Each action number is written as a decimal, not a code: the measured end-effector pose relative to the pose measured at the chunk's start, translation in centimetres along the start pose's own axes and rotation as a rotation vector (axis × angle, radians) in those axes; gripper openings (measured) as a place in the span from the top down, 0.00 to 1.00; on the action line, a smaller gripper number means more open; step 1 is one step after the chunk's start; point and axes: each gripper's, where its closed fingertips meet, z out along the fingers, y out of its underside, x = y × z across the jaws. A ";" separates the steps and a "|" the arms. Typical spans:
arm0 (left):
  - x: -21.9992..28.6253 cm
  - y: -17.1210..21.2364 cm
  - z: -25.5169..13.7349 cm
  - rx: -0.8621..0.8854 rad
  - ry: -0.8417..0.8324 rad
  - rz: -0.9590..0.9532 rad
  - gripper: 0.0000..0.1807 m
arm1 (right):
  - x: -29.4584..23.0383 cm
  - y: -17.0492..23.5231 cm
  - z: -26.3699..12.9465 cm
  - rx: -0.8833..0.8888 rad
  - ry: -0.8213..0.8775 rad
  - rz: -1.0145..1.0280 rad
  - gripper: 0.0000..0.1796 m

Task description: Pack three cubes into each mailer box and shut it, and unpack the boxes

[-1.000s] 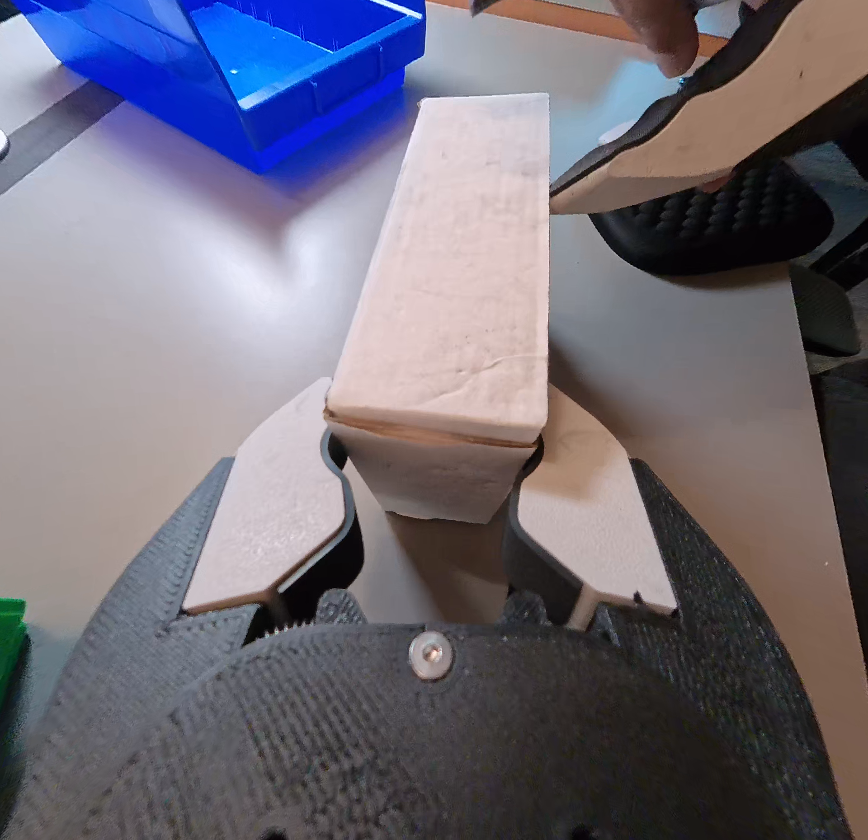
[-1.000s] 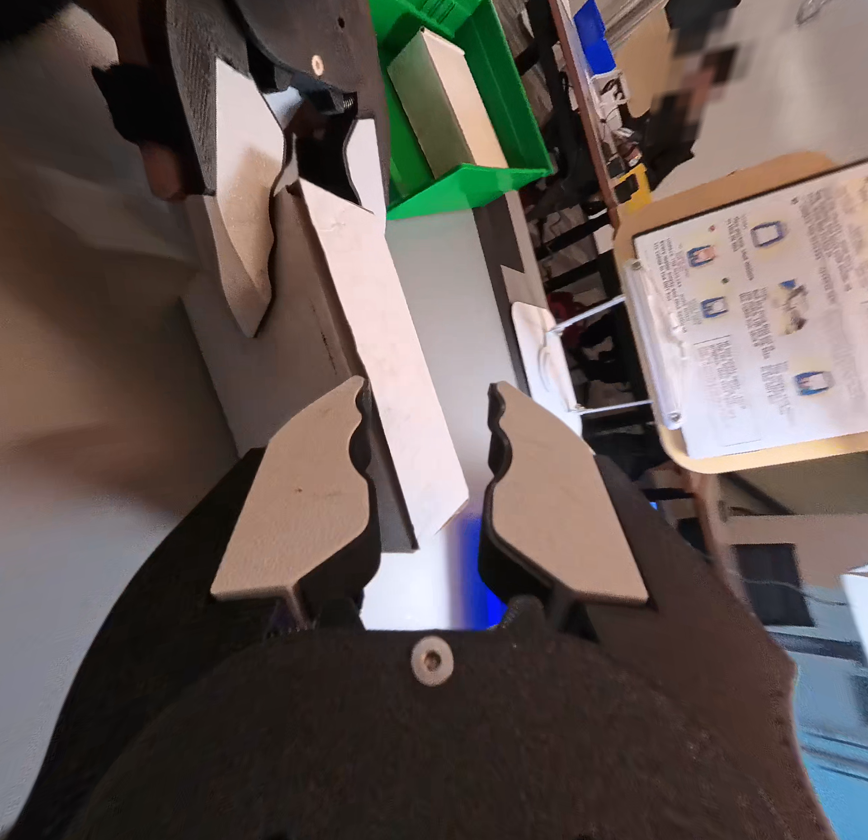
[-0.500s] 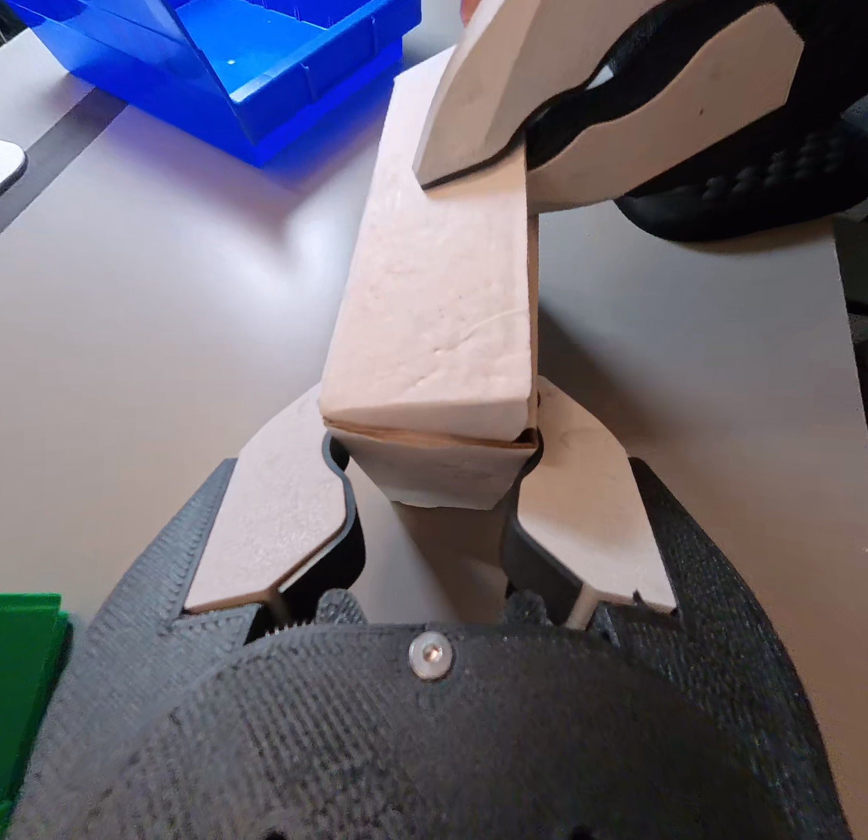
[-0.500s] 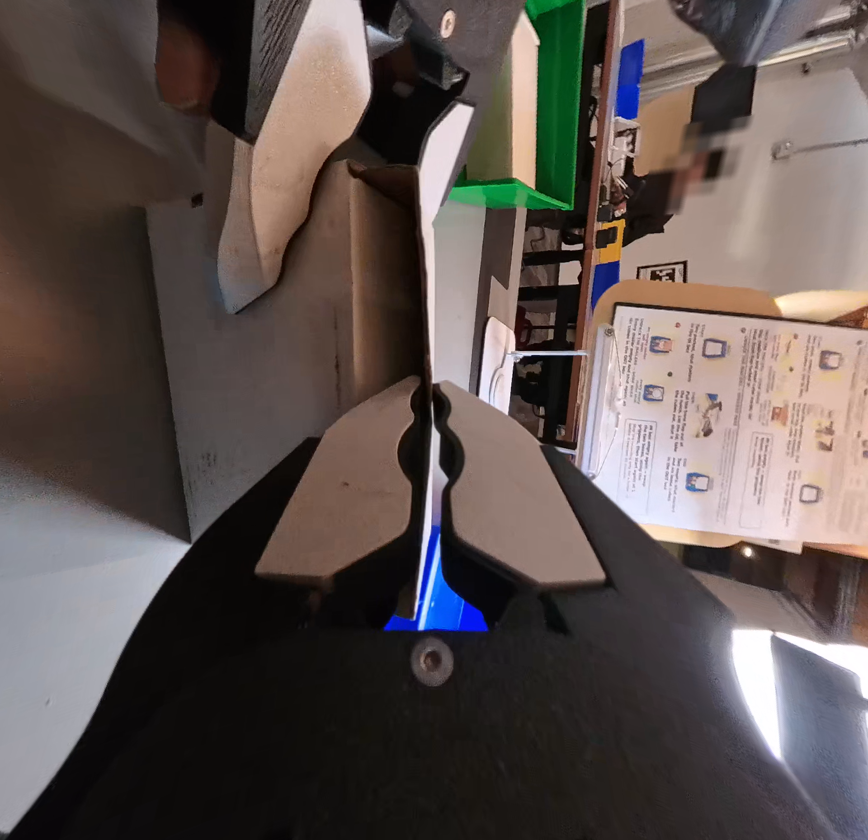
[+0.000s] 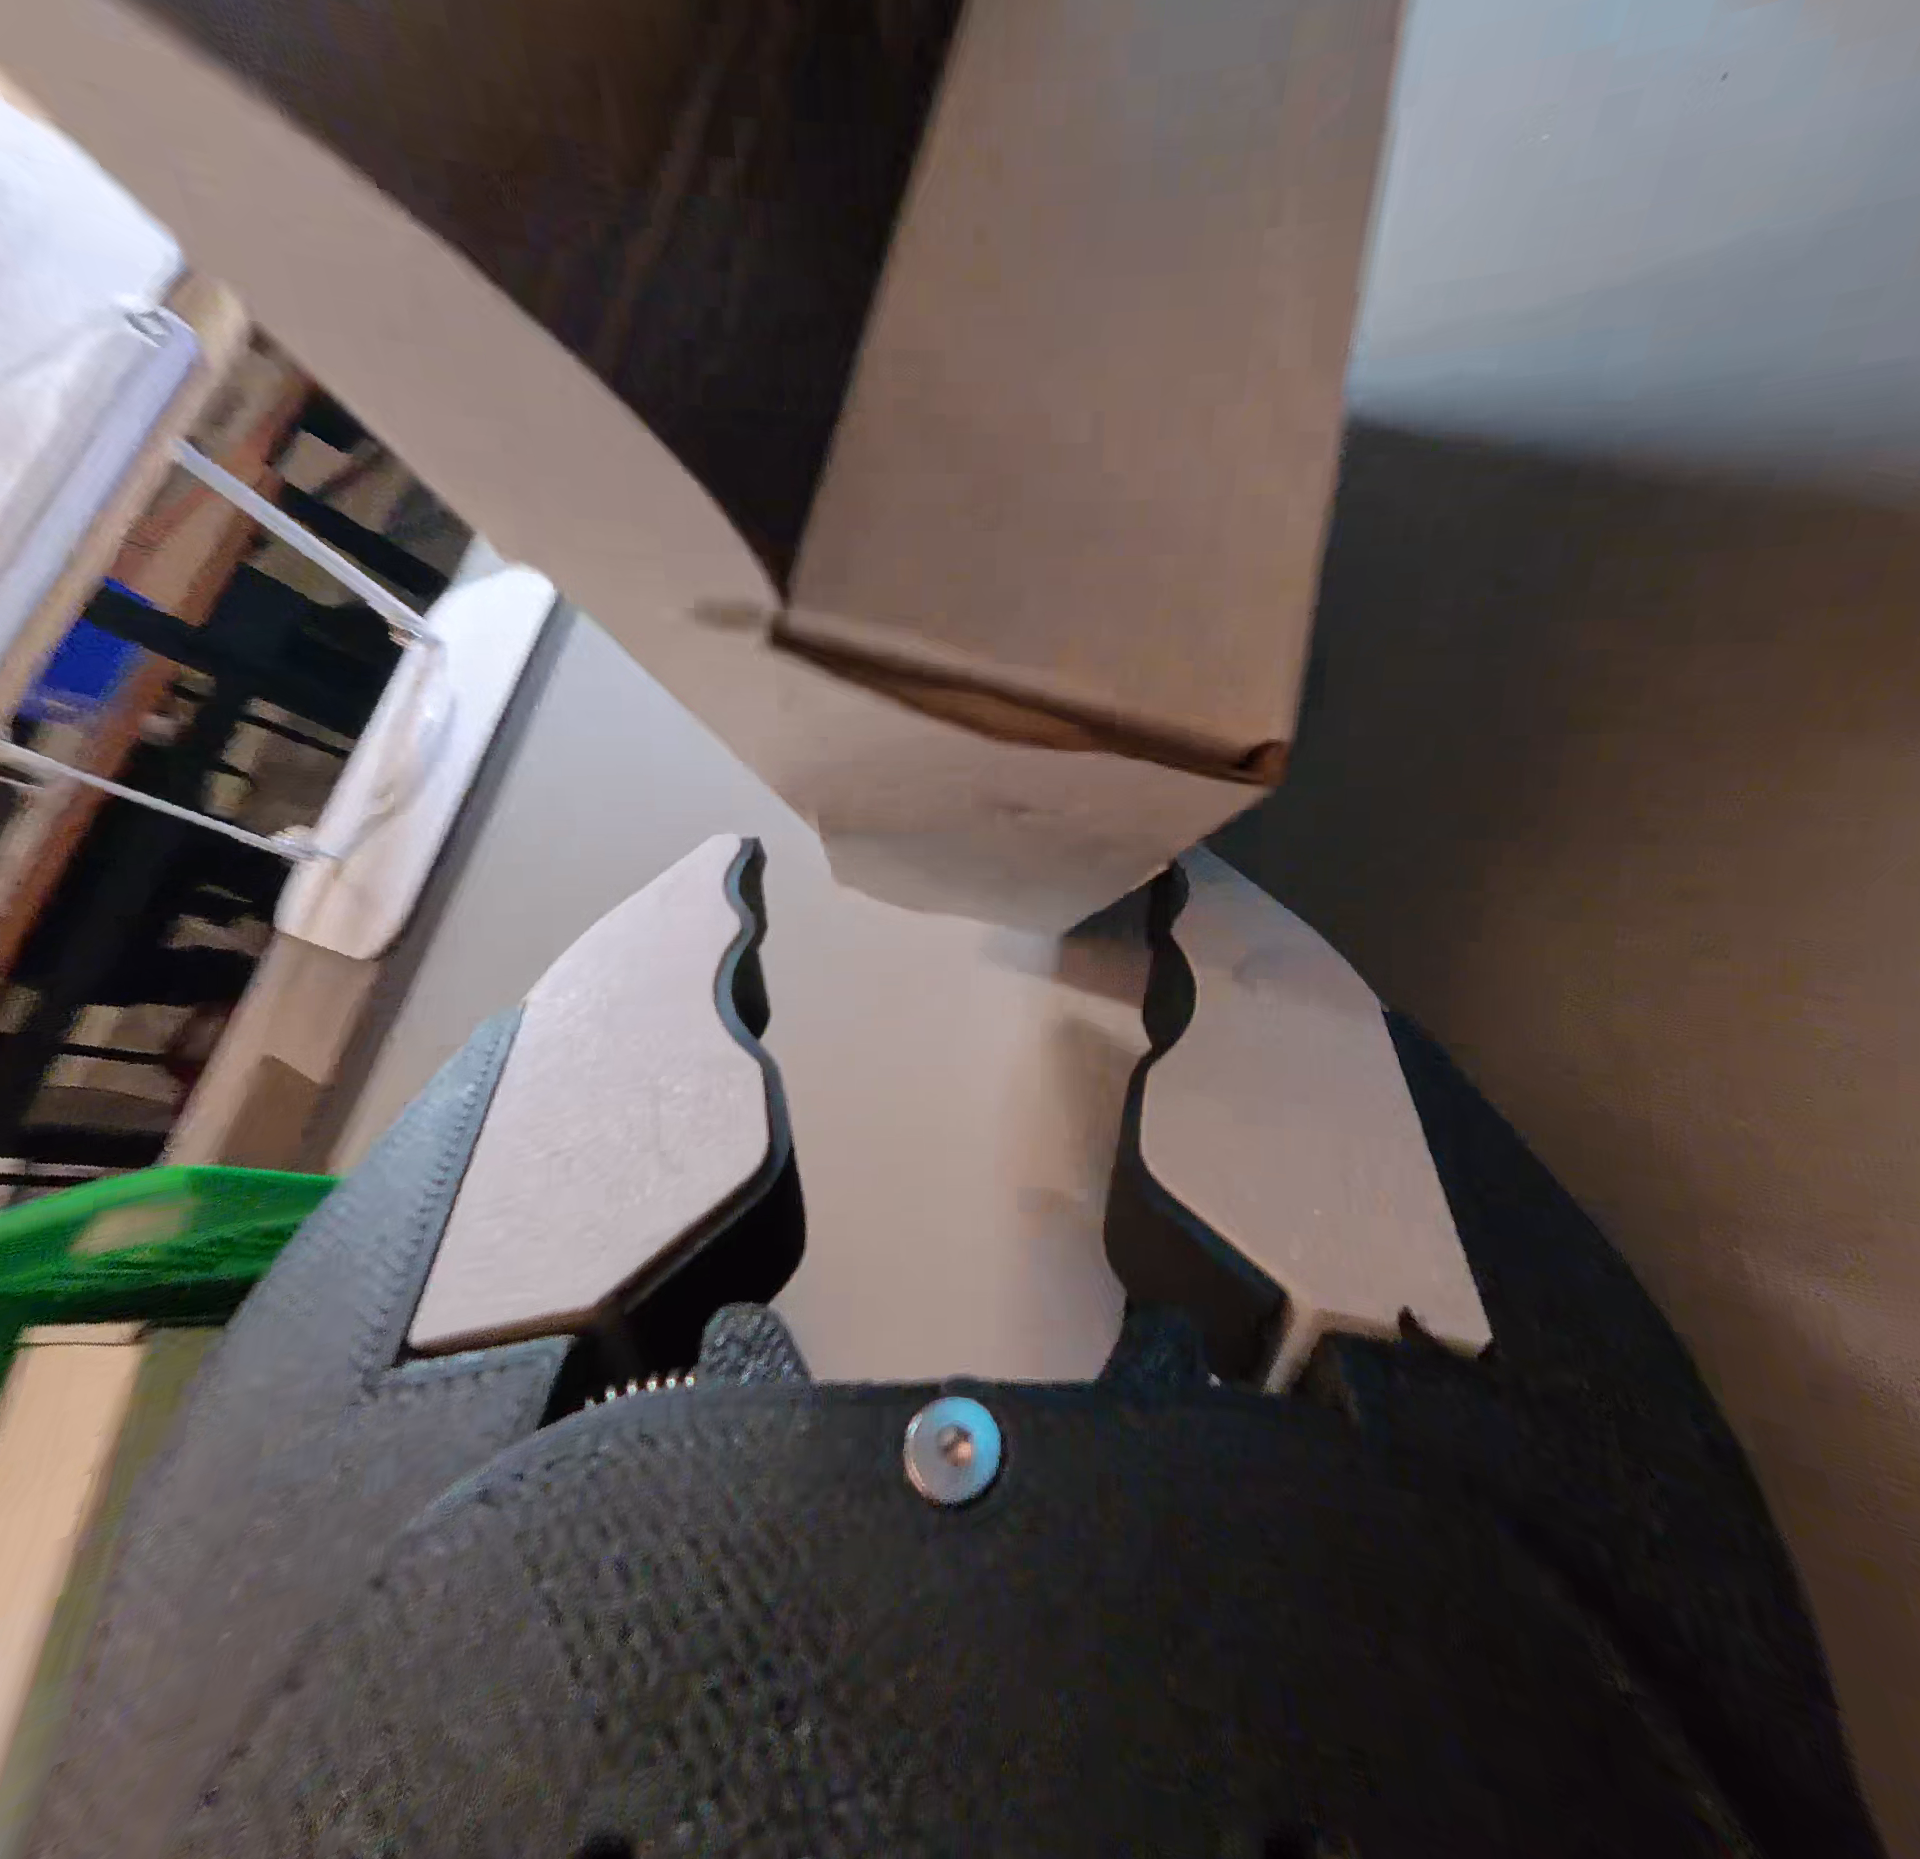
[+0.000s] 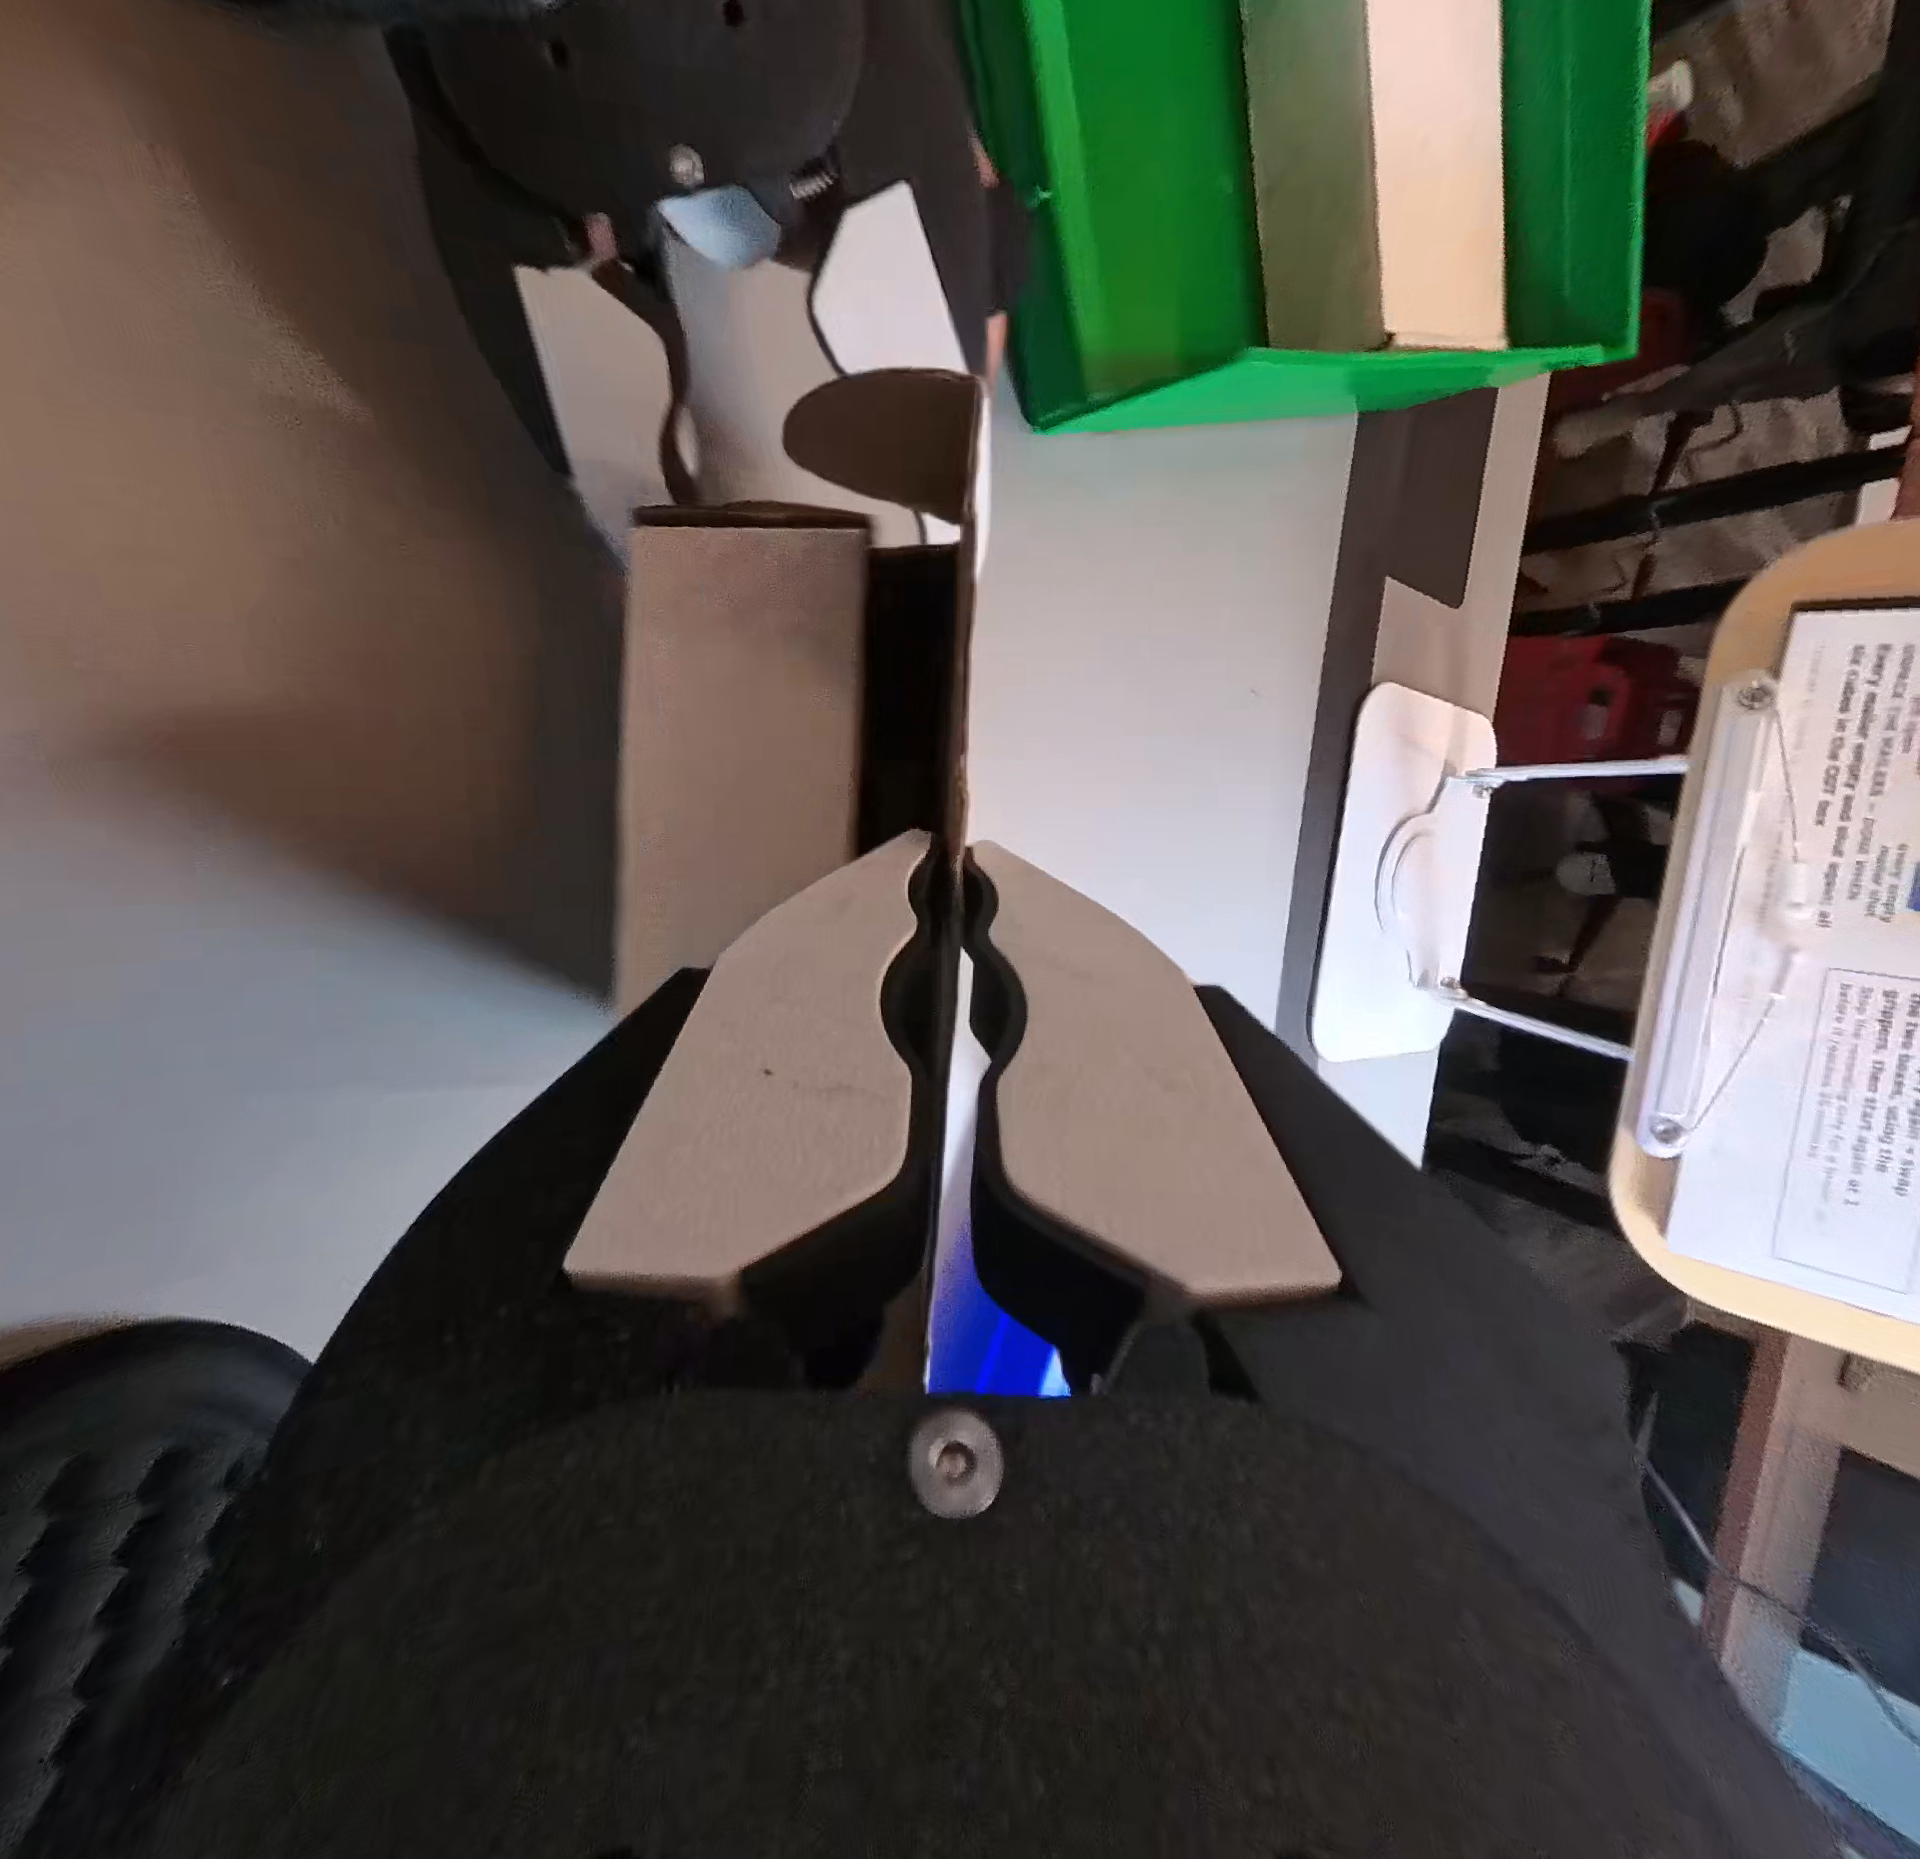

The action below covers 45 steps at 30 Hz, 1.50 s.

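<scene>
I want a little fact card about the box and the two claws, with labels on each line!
box: brown cardboard mailer box, open
lid flap: lifted, seen edge-on in the right wrist view
right claw: shut on the lid flap
left claw: open, only its right fingertip at the box's near end
inside the box: dark, cannot tell what it holds
green bin: beyond the box, holding another pale box

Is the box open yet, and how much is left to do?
Done: the mailer box is open. In hand: the right tongs pinch its lid; the left tongs gape at its end. Left: the dark inside hides any cubes. Another box waits in the green bin.
</scene>
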 end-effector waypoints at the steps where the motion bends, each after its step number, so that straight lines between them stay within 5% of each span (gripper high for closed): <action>1: 0.2 0.3 -0.1 0.000 0.042 -0.050 0.60 | 0.5 0.1 0.0 -0.002 0.005 0.019 0.99; 7: 2.3 -2.0 -2.8 0.161 0.448 -0.480 0.54 | 1.6 1.0 -0.1 -0.026 0.084 0.070 0.99; 11: 1.8 -3.1 -4.0 0.246 0.489 -0.549 0.62 | 1.8 1.4 -0.4 -0.042 0.104 0.089 0.99; 19: 2.5 -4.4 -3.9 0.232 0.364 -0.403 0.78 | 2.2 1.1 -1.0 -0.019 0.067 0.155 0.99; 33: 5.4 -2.3 -3.9 0.102 0.373 -0.112 0.85 | 4.2 1.5 -1.2 -0.037 -0.035 0.300 0.99; 41: 4.5 -4.2 -4.8 0.204 0.371 -0.174 0.85 | 6.1 3.2 0.5 -0.097 -0.039 0.310 0.99; 45: 5.8 -3.2 -3.9 0.124 0.399 -0.123 0.84 | 7.1 4.5 2.1 -0.134 -0.036 0.303 0.99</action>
